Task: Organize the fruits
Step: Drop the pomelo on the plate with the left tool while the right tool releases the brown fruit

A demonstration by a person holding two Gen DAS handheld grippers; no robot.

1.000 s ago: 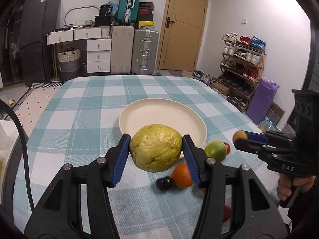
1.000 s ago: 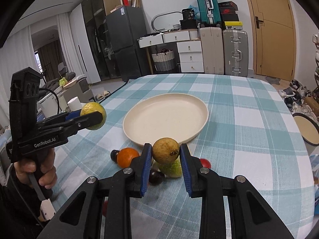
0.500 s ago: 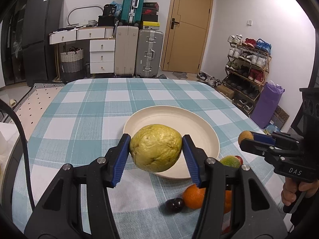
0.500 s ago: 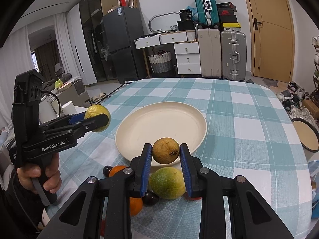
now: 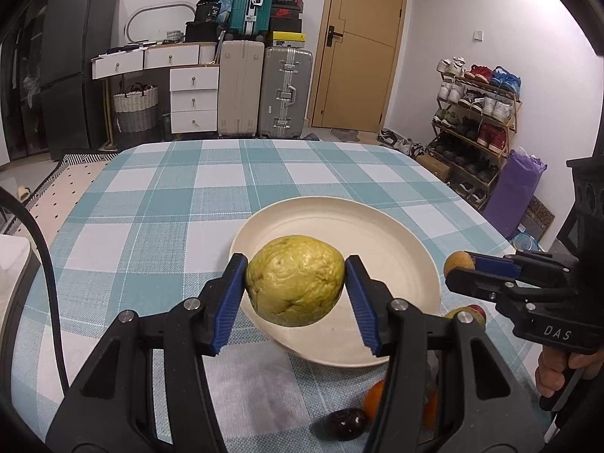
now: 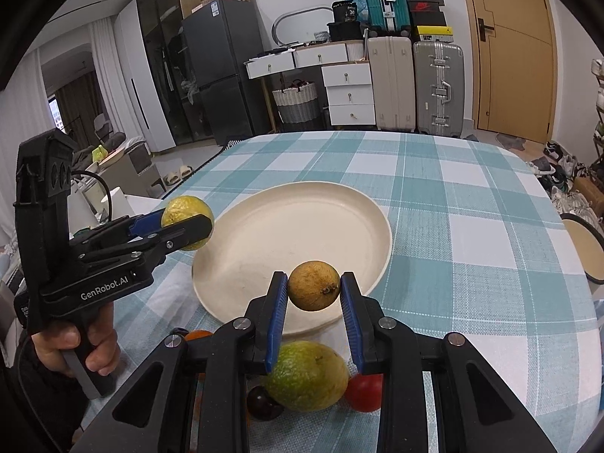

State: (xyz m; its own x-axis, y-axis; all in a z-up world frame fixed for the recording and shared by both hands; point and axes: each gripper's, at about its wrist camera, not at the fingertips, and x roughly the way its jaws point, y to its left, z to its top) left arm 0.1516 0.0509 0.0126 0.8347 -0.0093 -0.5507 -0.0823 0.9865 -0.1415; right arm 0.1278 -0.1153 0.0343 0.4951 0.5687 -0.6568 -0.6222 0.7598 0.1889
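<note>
My left gripper (image 5: 296,283) is shut on a large yellow-green wrinkled fruit (image 5: 295,280) and holds it above the near left rim of a cream plate (image 5: 377,234). My right gripper (image 6: 313,290) is shut on a small round brown-yellow fruit (image 6: 314,285) above the plate's (image 6: 294,226) near rim. The left gripper with its fruit (image 6: 187,217) also shows in the right wrist view, at the plate's left edge. The right gripper (image 5: 458,264) shows in the left wrist view at the plate's right. The plate holds nothing.
Loose fruits lie on the checked tablecloth (image 6: 472,226) near the plate's front edge: a green-yellow mango (image 6: 306,375), a red fruit (image 6: 364,392), a dark plum (image 6: 263,402) and an orange (image 5: 373,402). A second plate (image 6: 583,245) sits off the table's right side.
Both grippers have risen and moved forward with their fruits, from over the loose fruits toward the plate's near rim. The loose fruits have slid lower in both views.
</note>
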